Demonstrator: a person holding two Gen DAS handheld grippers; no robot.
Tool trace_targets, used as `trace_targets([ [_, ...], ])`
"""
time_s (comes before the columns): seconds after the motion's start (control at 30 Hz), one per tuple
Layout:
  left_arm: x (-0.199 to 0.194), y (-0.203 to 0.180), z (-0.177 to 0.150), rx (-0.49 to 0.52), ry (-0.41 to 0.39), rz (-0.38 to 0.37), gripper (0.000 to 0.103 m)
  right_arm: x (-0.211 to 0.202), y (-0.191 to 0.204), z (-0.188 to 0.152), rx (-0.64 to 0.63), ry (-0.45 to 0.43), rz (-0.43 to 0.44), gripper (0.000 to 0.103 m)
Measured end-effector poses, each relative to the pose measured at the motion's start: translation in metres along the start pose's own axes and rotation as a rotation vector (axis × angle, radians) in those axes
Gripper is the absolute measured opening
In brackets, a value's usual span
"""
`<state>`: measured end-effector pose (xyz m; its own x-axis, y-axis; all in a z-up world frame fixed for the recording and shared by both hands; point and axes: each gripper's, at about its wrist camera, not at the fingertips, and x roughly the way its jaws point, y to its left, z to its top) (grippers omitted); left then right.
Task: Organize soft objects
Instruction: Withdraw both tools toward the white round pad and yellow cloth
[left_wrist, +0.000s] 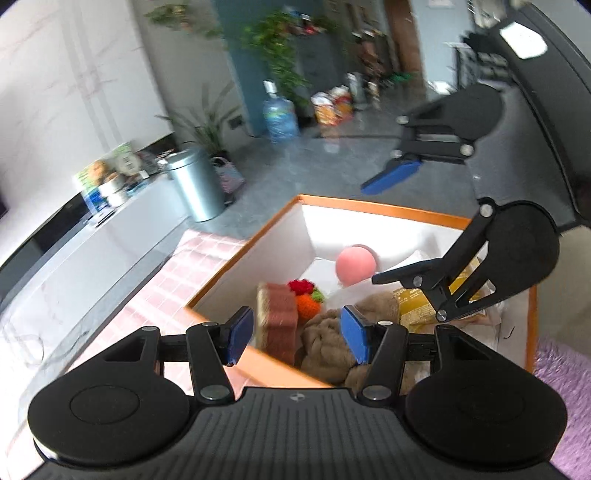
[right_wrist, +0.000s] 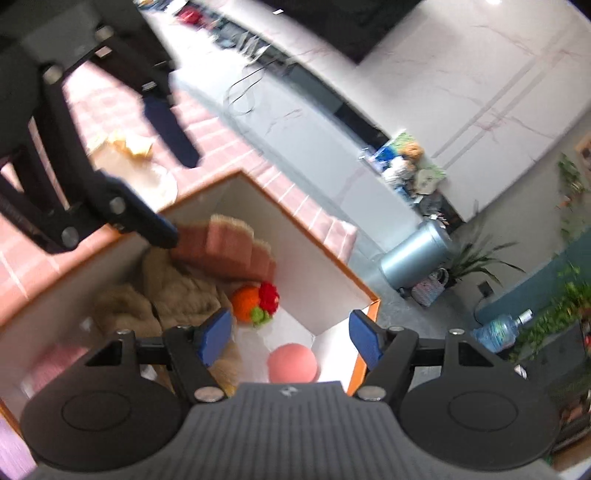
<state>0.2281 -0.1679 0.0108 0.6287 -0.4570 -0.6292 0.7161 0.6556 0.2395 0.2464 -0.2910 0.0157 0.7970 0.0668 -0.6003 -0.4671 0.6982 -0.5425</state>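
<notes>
An orange-rimmed white box (left_wrist: 369, 208) (right_wrist: 306, 229) holds the soft things. Inside lie a pink ball (left_wrist: 354, 264) (right_wrist: 291, 363), a crocheted orange fruit with a red flower (left_wrist: 308, 304) (right_wrist: 247, 302), a brown-pink sponge block (left_wrist: 280, 321) (right_wrist: 229, 247) and a beige plush (left_wrist: 325, 343) (right_wrist: 177, 291). My left gripper (left_wrist: 297, 338) (right_wrist: 173, 188) hangs open over the box's near corner, with nothing between its blue pads. My right gripper (right_wrist: 291, 338) (left_wrist: 384, 227) is also open and empty, above the ball's side of the box.
The box stands on a pink checked cloth (left_wrist: 192, 266). A yellow packet (left_wrist: 417, 306) lies in the box. A plate with bread (right_wrist: 136, 162) sits beyond it. A metal bin (left_wrist: 195, 181), a water bottle (left_wrist: 279, 114) and plants stand on the floor. Purple fuzzy fabric (left_wrist: 565, 373) borders the box.
</notes>
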Motion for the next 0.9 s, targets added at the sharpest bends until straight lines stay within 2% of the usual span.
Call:
trace_targets([
  [0.1,-0.021,0.002,-0.015,-0.052,-0.029,0.037,0.065,-0.016,0.019,0.007,0.053,-0.039,-0.049,0.070],
  [0.23,-0.047,0.005,-0.037,-0.125,-0.056,0.091,0.065,-0.033,0.043,0.019,0.155,-0.098,-0.047,0.070],
  [0.3,-0.061,0.009,-0.050,-0.197,-0.069,0.113,0.065,-0.039,0.057,0.025,0.193,-0.117,-0.049,0.070],
  [0.67,-0.123,0.040,-0.132,-0.508,-0.075,0.329,0.065,-0.043,0.149,0.058,0.340,-0.125,-0.050,0.071],
  [0.77,-0.134,0.053,-0.151,-0.587,-0.080,0.371,0.065,-0.042,0.167,0.063,0.396,-0.131,-0.033,0.071],
  [0.9,-0.140,0.064,-0.177,-0.660,-0.075,0.401,0.065,-0.031,0.182,0.065,0.496,-0.097,0.012,0.071],
])
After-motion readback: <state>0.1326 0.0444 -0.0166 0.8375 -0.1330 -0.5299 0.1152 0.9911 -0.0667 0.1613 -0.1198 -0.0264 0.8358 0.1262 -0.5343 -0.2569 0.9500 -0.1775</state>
